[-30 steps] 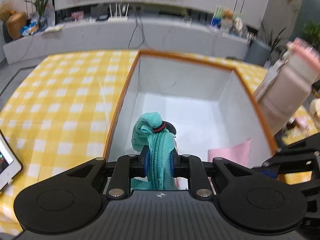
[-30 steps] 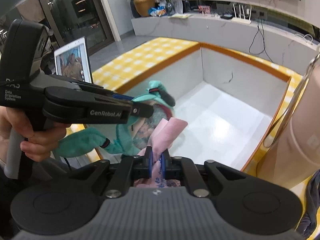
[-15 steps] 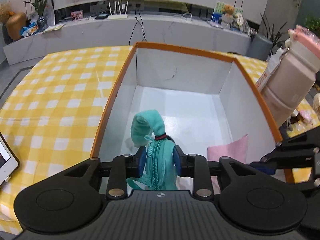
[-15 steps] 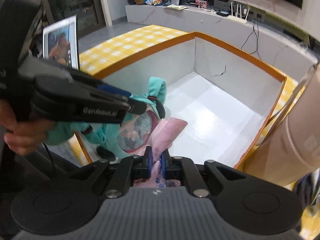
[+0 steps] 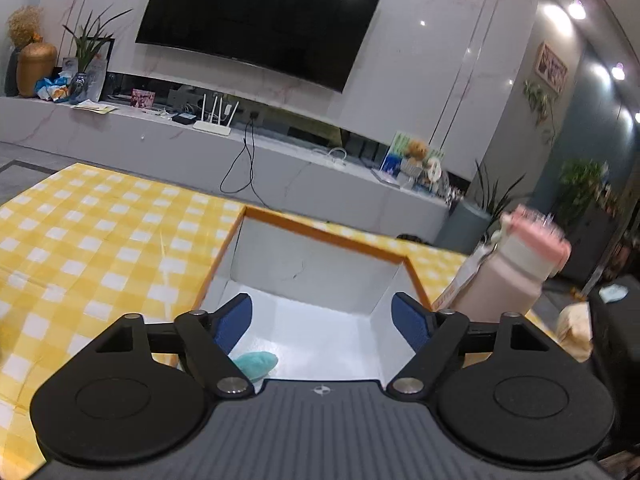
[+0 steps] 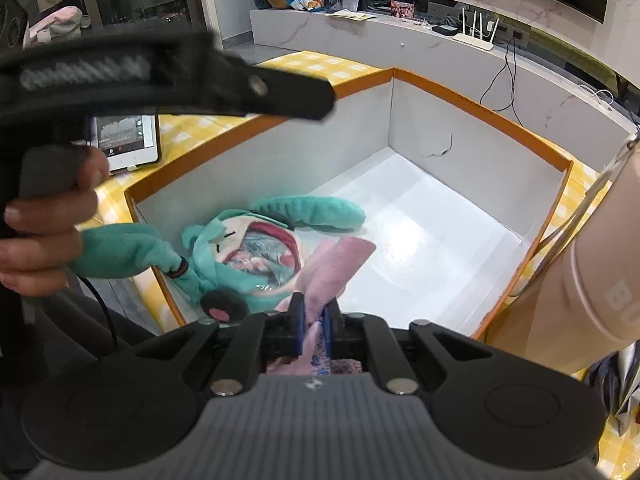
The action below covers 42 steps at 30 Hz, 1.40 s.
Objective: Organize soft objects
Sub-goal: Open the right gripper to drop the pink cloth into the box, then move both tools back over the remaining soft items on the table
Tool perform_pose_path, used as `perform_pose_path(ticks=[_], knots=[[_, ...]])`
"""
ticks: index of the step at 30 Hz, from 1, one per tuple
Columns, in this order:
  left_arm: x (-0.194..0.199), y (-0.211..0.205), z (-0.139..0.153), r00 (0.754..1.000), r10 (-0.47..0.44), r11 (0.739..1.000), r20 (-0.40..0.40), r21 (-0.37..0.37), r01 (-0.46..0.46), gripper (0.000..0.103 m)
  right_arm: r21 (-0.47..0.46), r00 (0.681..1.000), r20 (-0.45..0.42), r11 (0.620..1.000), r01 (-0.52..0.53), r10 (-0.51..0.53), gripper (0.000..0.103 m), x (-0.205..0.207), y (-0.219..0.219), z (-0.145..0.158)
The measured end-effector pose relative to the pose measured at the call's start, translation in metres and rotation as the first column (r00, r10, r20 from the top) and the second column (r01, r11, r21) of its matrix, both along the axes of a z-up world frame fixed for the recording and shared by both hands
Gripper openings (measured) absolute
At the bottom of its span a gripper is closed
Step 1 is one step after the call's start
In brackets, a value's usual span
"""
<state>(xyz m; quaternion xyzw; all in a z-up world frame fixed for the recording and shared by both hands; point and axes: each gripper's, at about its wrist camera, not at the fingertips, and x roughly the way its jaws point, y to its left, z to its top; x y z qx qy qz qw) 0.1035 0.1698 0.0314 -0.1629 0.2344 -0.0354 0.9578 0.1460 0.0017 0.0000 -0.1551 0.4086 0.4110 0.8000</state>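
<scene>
One teal plush in box; left fingers just spread empty, right fingers pinch one pink cloth.

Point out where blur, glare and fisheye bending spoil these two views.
Left wrist view: pink bottle smeared by motion, ceiling lights flare, the TV bows. Right wrist view: left gripper a dark blur up close, glare on the box floor, counter edge curves.

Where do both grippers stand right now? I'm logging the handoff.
Left gripper: open, jaws just opened, nothing between them.
Right gripper: shut on the pink cloth.
</scene>
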Motion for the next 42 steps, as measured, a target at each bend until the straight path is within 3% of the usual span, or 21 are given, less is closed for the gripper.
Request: perform_pose_path(ticks=[11,21,23,25,30,35,42], knots=[[-0.012,0.051,0.003,0.992,0.124,0.974,0.000,-0.189,-0.122,0.094,-0.051,1.000,0.028,0.999,0.013,-0.012,0.012,0.002,0.004,-0.002],[-0.012,0.048,-0.003,0.997,0.080,0.984,-0.024,-0.158,-0.083,0.094,-0.072,1.000,0.025,0.997,0.019,-0.017,0.019,0.004,0.005,-0.001],[-0.012,0.047,-0.003,0.997,0.073,0.986,-0.024,-0.151,-0.076,0.094,-0.078,0.999,0.031,0.997,0.021,-0.019,0.026,0.003,0.006,0.000],[-0.012,0.045,-0.003,0.997,0.072,0.986,-0.027,-0.147,-0.075,0.094,-0.071,0.999,0.036,0.997,0.029,-0.026,0.070,0.003,0.005,0.002],[-0.014,0.044,-0.004,0.997,0.069,0.986,-0.020,-0.148,-0.071,0.094,-0.009,0.999,0.032,1.000,-0.005,0.006,0.075,-0.002,0.000,0.011],[-0.012,0.042,-0.006,0.996,0.068,0.984,-0.048,-0.159,-0.075,0.094,0.088,0.999,0.016,0.995,-0.039,0.037,0.097,-0.007,-0.006,0.023],[-0.010,0.033,-0.007,0.997,0.036,0.987,-0.068,-0.151,-0.046,0.094,0.119,0.999,0.026,0.992,-0.036,0.034,0.100,-0.012,-0.008,0.032]])
